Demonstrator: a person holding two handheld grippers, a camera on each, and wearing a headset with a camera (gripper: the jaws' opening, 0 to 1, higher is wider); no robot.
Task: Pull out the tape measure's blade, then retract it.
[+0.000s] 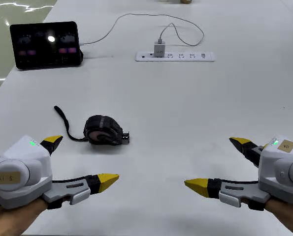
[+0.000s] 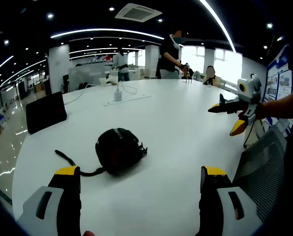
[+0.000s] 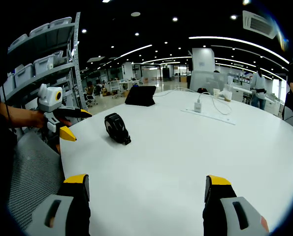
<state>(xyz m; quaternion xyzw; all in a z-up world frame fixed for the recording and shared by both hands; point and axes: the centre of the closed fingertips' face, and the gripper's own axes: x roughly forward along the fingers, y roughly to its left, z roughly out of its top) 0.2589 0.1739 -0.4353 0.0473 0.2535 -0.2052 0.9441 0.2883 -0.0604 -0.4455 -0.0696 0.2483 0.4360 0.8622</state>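
Tape measure [image 1: 104, 130]: lying retracted on counter [image 1: 185, 103] at 10 o'clock.
Left tool [image 1: 83, 159]: hovering released, nearest, likely for steadying it.
Right tool [image 1: 215, 162]: hovering released at 4 o'clock, free for pulling.

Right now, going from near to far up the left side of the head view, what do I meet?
Left gripper, jaws open → tape measure lying on the table → tablet. The power strip lies about as far back as the tablet, off to the right, so I leave it out of the order.
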